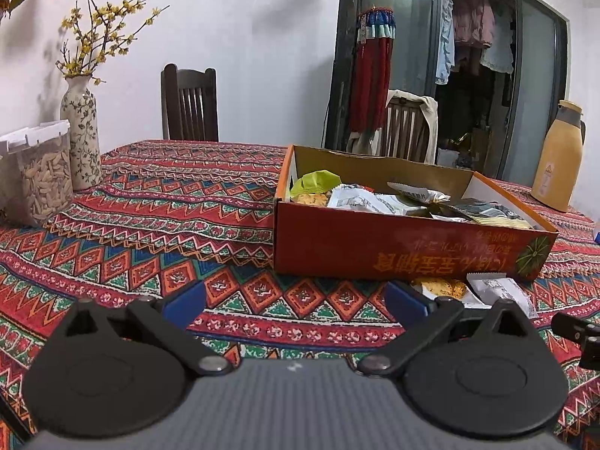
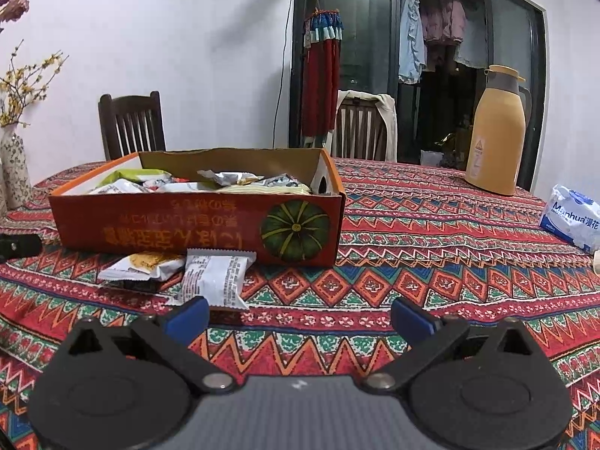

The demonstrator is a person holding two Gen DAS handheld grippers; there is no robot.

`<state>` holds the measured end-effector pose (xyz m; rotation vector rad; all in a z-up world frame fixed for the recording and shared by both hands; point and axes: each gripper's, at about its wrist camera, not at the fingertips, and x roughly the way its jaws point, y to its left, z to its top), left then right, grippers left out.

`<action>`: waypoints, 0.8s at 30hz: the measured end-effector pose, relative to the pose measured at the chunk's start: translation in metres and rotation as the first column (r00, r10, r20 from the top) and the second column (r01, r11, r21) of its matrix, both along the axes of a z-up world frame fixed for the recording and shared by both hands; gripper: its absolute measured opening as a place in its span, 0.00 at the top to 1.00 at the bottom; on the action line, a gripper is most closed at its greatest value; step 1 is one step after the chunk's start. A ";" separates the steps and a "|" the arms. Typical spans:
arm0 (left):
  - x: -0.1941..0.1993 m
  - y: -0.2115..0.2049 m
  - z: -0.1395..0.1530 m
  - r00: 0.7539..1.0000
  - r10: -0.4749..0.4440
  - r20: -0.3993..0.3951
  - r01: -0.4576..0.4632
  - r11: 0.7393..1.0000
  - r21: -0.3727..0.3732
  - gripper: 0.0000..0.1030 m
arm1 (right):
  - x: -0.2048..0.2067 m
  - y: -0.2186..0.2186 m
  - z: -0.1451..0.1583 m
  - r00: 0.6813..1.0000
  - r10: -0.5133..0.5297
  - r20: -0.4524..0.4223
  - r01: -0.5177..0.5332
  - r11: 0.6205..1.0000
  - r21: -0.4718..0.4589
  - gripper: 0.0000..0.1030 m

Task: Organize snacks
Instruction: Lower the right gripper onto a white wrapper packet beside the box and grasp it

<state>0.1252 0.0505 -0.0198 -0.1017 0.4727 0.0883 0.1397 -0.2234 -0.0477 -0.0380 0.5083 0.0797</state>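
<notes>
Right wrist view: a table under a red patterned cloth (image 2: 431, 225) fills the room's foreground, with two dark wooden chairs, a white wall and glass doors behind. An orange cardboard box (image 2: 198, 225) (a green pumpkin printed on its side, the writing upside down) holds snack packets. Two more packets (image 2: 215, 277) lie on the cloth just in front of it. A tissue pack (image 2: 572, 217) reads "Manhua". Both the right gripper (image 2: 298, 318) and left gripper (image 1: 294, 302) are spread wide, holding nothing.

The box (image 2: 195, 221) front hides the lower parts of its snacks (image 2: 210, 183).
</notes>
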 end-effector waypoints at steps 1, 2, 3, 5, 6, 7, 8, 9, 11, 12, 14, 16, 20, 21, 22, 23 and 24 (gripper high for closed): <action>0.000 0.000 0.000 1.000 -0.001 -0.002 0.001 1.000 -0.004 0.00 | 0.000 0.000 0.000 1.000 -0.002 -0.001 0.002 1.000 -0.002 0.00; 0.001 0.001 -0.001 1.000 -0.004 -0.007 0.003 1.000 -0.007 0.00 | 0.000 0.001 0.000 1.000 -0.004 -0.002 0.004 1.000 -0.003 0.00; 0.001 0.001 -0.001 1.000 -0.005 -0.009 0.005 1.000 -0.010 0.00 | 0.000 0.000 0.000 1.000 -0.007 -0.002 0.007 1.000 -0.004 0.00; 0.001 0.001 -0.001 1.000 -0.005 -0.009 0.005 1.000 -0.011 0.00 | 0.001 0.000 0.000 1.000 -0.009 -0.002 0.009 1.000 -0.004 0.00; 0.001 0.001 -0.001 1.000 -0.005 -0.008 0.005 1.000 -0.011 0.00 | 0.001 0.000 0.000 1.000 -0.011 -0.001 0.011 1.000 -0.004 0.00; 0.001 0.001 -0.001 1.000 -0.005 -0.008 0.004 1.000 -0.011 0.00 | 0.001 0.000 0.000 1.000 -0.011 -0.001 0.011 1.000 -0.004 0.00; 0.001 0.001 -0.001 1.000 -0.003 -0.008 0.003 1.000 -0.010 0.00 | 0.000 0.000 0.000 1.000 -0.011 -0.001 0.011 1.000 -0.004 0.00; 0.001 0.001 -0.001 1.000 -0.002 -0.009 0.002 1.000 -0.009 0.00 | 0.000 0.000 0.000 1.000 -0.011 -0.001 0.011 1.000 -0.004 0.00; 0.001 0.001 -0.001 1.000 0.000 -0.011 0.000 1.000 -0.008 0.00 | 0.000 0.000 0.000 1.000 -0.010 0.000 0.010 1.000 -0.005 0.00; 0.001 0.001 -0.001 1.000 0.001 -0.011 -0.001 1.000 -0.009 0.00 | 0.000 -0.001 0.000 1.000 -0.010 0.000 0.010 1.000 -0.004 0.00; 0.002 0.001 -0.001 1.000 0.004 -0.013 -0.004 1.000 -0.010 0.00 | 0.000 -0.001 0.000 1.000 -0.009 0.000 0.009 1.000 -0.004 0.00; 0.002 0.002 -0.001 1.000 0.009 -0.014 -0.010 1.000 -0.016 0.00 | 0.000 -0.001 0.000 1.000 -0.006 0.000 0.006 1.000 -0.002 0.00; 0.000 0.006 -0.001 1.000 0.023 -0.004 -0.023 0.999 -0.036 0.00 | -0.001 -0.001 0.001 1.000 0.007 0.006 -0.007 1.000 -0.001 0.00; 0.001 0.006 -0.001 1.000 0.023 -0.005 -0.023 0.999 -0.036 0.00 | -0.001 0.000 0.001 1.000 0.013 0.008 -0.013 1.000 -0.007 0.00; 0.001 0.005 -0.001 1.000 0.022 -0.006 -0.022 0.999 -0.034 0.00 | -0.001 0.002 0.001 1.000 0.024 0.007 -0.024 1.000 -0.011 0.00; 0.001 0.005 -0.001 1.000 0.027 -0.008 -0.027 0.999 -0.030 0.00 | 0.000 0.002 0.002 0.999 0.034 0.002 -0.034 0.999 -0.008 0.00; 0.003 0.005 -0.001 0.999 0.035 -0.012 -0.035 0.999 -0.028 0.00 | 0.002 0.003 0.003 0.999 0.040 -0.007 -0.040 0.999 -0.001 0.00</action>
